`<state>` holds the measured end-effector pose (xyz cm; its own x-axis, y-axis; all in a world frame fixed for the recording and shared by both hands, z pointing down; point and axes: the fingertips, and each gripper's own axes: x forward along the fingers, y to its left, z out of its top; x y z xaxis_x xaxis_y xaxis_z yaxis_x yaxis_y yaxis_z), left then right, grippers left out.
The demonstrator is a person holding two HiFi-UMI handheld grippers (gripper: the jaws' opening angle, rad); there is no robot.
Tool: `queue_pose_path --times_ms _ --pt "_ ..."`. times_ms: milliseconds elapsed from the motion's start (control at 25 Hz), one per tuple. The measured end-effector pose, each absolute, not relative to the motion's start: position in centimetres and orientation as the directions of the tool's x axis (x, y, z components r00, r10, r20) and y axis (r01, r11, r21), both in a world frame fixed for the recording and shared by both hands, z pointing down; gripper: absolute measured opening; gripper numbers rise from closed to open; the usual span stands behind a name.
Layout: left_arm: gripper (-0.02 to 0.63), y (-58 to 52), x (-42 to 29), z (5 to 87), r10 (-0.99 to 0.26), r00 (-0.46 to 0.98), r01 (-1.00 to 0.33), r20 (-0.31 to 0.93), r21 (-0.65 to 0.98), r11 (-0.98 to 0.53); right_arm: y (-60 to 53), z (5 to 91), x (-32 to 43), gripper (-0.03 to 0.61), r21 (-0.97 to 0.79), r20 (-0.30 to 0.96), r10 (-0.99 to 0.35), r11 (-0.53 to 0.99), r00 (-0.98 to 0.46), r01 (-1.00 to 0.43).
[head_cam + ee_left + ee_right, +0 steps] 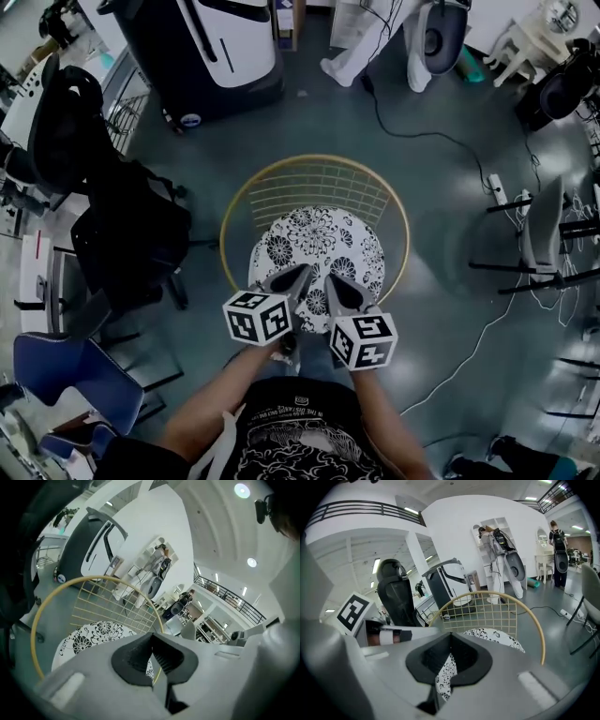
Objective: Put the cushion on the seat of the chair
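A round cushion (319,239) with a black-and-white flower print lies flat inside the gold wire chair (234,202). Both grippers hang over its near edge, side by side. My left gripper (305,272) is shut, fingertips together; in the left gripper view (151,637) only a sliver of the print and the gold rim (35,620) shows through the slit behind the tips. The cushion (93,634) lies below and to its left. My right gripper (333,279) also has its tips together (450,637); cushion print fills the slit beneath them. More of the cushion (497,637) rests under the chair's mesh back (534,625).
A black office chair (122,225) stands close on the left, a blue chair (66,366) nearer me. A large dark machine (206,47) is behind the wire chair. A cable (422,131) and power strip (497,187) lie on the floor at right.
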<state>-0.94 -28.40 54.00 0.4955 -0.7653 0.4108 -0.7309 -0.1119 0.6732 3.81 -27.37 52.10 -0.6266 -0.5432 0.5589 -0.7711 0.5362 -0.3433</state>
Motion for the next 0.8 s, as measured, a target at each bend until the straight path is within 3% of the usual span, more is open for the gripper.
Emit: queue_pose_path --times_ms 320,800 --pt "-0.003 -23.6 -2.7 49.1 -0.809 0.462 -0.79 0.364 0.583 -0.189 -22.2 49.6 2.8 -0.002 -0.319 0.512 -0.591 0.542 -0.623 -0.777" --pt "-0.005 -16.8 -2.1 47.3 -0.801 0.44 -0.878 0.406 0.384 -0.287 -16.3 47.7 1.9 -0.003 -0.263 0.477 -0.616 0.581 -0.627 -0.771"
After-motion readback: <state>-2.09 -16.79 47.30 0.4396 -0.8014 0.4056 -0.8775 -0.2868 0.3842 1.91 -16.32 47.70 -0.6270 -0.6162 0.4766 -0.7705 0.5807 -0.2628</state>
